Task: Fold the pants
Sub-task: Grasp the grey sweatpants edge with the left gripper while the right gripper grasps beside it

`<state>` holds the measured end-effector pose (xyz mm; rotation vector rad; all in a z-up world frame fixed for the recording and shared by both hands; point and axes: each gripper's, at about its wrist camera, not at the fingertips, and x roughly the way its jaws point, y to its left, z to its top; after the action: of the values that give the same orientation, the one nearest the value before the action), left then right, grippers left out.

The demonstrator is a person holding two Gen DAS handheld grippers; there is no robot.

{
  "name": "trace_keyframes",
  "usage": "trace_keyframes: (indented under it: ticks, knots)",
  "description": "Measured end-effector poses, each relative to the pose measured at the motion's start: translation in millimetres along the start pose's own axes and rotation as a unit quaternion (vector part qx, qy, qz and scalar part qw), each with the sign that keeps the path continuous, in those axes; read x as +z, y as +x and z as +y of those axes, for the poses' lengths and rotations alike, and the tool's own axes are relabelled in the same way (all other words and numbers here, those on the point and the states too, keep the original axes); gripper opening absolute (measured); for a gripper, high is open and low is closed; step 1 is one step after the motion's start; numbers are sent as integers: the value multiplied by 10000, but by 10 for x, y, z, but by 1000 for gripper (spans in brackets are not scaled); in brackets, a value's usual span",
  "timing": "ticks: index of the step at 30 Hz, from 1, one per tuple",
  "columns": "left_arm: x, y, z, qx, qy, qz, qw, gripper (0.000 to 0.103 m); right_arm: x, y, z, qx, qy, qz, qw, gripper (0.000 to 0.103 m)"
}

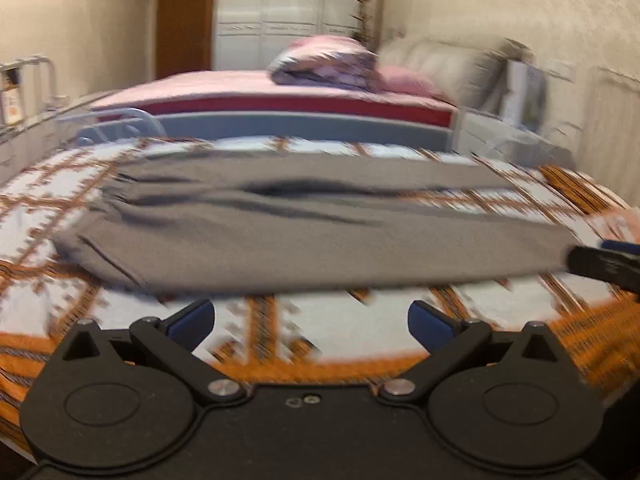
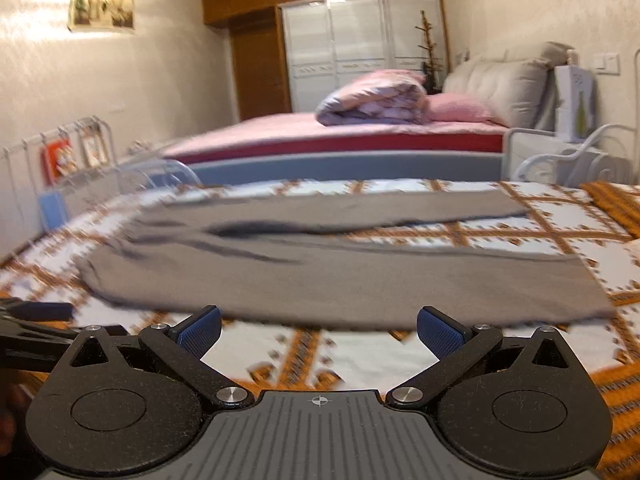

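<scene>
Grey pants [image 1: 304, 232] lie flat on the orange-and-white patterned bedspread [image 1: 360, 320], waistband to the left, the two legs stretching right and spread apart. They also show in the right wrist view [image 2: 340, 276]. My left gripper [image 1: 311, 322] is open and empty, just short of the near leg's front edge. My right gripper [image 2: 318, 330] is open and empty, just short of the same edge, further right. The right gripper's tip [image 1: 604, 264] shows at the left wrist view's right edge, beside the near leg's cuff. The left gripper [image 2: 36, 320] shows at the far left of the right wrist view.
A second bed [image 2: 340, 136] with pink sheets, a rolled quilt [image 2: 372, 100] and a padded headboard stands behind. A white metal bed frame [image 2: 568, 156] is at the right, a rack [image 2: 60, 156] along the left wall, a wardrobe [image 2: 360, 40] at the back.
</scene>
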<state>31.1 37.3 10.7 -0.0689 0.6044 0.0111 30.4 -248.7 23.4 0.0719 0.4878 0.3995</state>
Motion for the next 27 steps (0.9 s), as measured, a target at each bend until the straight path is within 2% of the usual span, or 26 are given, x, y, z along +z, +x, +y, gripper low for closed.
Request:
trace_keyframes:
  ticks: [3, 5, 6, 8, 14, 17, 18, 23, 27]
  knots:
    - [305, 195, 306, 159, 261, -46, 9995, 95, 212, 149, 4, 182, -153, -106, 9997, 103]
    - [532, 371, 557, 342, 399, -75, 9986, 84, 372, 339, 13, 220, -319, -146, 9991, 102]
    - [666, 493, 723, 547, 437, -89, 9975, 81, 472, 485, 13, 296, -388, -146, 9987, 88]
    - [916, 773, 1059, 889, 505, -68, 9947, 66, 644, 780, 22, 379, -544, -32, 9978, 71]
    - [1470, 1755, 2160, 1286, 115, 204, 9914, 63, 1174, 2026, 191, 592, -977, 202, 9932, 71]
    - [1656, 2306, 2650, 1056, -227, 431, 9932, 61, 1415, 2873, 300, 742, -1177, 407, 9894, 71]
    - [1717, 2494, 2774, 1100, -223, 536, 9922, 60, 1469, 3148, 328, 779, -1259, 462, 9879, 71]
    - [1851, 3186, 3063, 1100, 49, 920, 9896, 50, 1582, 4425, 468, 948, -1569, 745, 9802, 71]
    - [1824, 3461, 3108, 939, 298, 1105, 9890, 51, 1575, 5026, 575, 1087, -1778, 878, 9741, 71]
